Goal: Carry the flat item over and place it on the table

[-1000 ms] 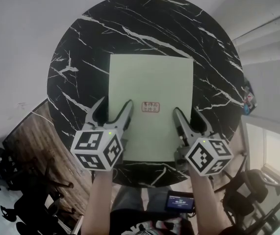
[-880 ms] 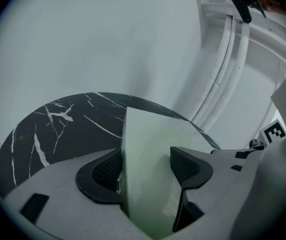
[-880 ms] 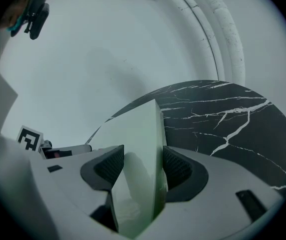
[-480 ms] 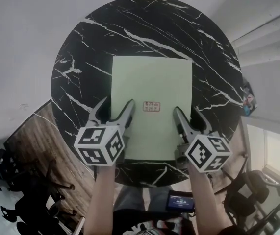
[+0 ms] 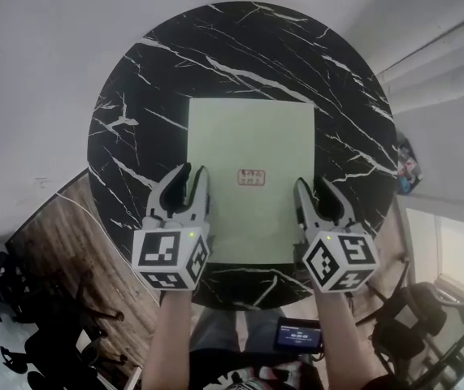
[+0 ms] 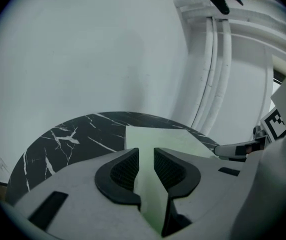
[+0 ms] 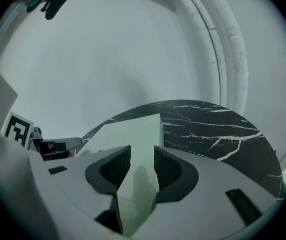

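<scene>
table: round black marble top (image 5: 134,80) with white veining; it fills the middle of my head view.
flat item: pale green rectangular sheet (image 5: 248,136), lying flat on the table, centred but pulled slightly toward 6 o'clock. The near edge stops short of the table rim.
label: small red-printed tag (image 5: 250,177) on the sheet, just toward 6 o'clock from its centre. I can't read it.
left gripper (image 5: 191,173): at the sheet's 8 o'clock edge, tips pointing to 12. One jaw is over the green, the other over the marble beside it.
left claw: jaws have just been closing and are now narrow but still apart. Its own view (image 6: 146,154) shows the green sheet (image 6: 158,136) through the gap. I see no pad biting, so I call it released.
right gripper (image 5: 313,185): at the sheet's 4 o'clock edge, also pointing to 12 and straddling the edge.
right claw: jaws have also just been closing, with a wider gap than the left. Its own view (image 7: 143,151) shows the sheet (image 7: 137,129) running between the pads and under the body. Not clamped as far as I can see.
marker cubes: left (image 5: 171,257) and right (image 5: 340,260), both near the table's 6 o'clock rim.
forearms: bare (image 5: 166,331), coming in from 6 o'clock.
</scene>
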Action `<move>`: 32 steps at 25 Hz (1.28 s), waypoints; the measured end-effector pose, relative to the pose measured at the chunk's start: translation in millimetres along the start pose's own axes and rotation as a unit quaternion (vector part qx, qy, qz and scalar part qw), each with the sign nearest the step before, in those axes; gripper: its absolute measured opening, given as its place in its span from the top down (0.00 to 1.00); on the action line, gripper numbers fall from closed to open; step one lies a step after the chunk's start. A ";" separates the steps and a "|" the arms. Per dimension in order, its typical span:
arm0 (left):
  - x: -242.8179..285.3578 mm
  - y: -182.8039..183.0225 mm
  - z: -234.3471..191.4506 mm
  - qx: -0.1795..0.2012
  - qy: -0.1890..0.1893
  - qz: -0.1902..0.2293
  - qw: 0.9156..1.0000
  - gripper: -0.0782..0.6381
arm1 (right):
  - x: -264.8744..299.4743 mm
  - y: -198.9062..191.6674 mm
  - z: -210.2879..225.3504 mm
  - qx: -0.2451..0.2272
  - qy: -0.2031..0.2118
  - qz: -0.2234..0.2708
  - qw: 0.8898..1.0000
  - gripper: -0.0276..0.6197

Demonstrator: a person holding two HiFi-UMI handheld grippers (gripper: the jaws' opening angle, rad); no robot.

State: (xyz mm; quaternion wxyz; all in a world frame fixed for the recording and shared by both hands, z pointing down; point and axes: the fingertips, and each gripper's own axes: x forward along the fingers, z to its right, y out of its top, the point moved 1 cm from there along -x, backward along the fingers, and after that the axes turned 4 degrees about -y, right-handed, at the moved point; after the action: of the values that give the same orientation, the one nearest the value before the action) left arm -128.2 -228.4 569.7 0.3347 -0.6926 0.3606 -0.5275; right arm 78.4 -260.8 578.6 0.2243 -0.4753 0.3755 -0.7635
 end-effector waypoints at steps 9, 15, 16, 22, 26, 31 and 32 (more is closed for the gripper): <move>-15.0 13.5 9.0 0.047 -0.004 0.013 0.999 0.87 | -17.4 10.3 -19.6 -0.012 0.024 0.032 0.999 0.92; -32.9 23.2 13.8 0.045 -0.011 0.021 0.999 0.87 | -33.8 22.9 -26.8 -0.024 0.024 0.047 0.998 0.92; -36.5 26.2 15.1 0.045 -0.013 0.025 0.999 0.87 | -37.2 25.5 -27.8 -0.025 0.024 0.050 0.998 0.92; -61.1 43.8 24.9 0.049 -0.023 0.043 0.998 0.87 | -61.7 35.4 -37.0 -0.033 0.022 0.066 0.997 0.92; -80.4 56.3 33.0 0.058 -0.031 0.054 0.996 0.87 | -79.3 40.4 -47.1 -0.036 0.024 0.077 0.996 0.92; -106.2 71.2 45.9 0.070 -0.041 0.068 0.994 0.87 | -103.8 51.3 -57.3 -0.041 0.021 0.096 0.994 0.92; -110.5 74.9 47.8 0.071 -0.042 0.072 0.994 0.87 | -107.9 54.3 -59.2 -0.042 0.021 0.101 0.994 0.92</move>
State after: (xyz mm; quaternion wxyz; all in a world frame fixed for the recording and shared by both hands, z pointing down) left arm -113.0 -168.9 441.9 0.4352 -0.6610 0.3570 -0.4962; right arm 73.0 -197.6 460.0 0.2718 -0.4281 0.4581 -0.7301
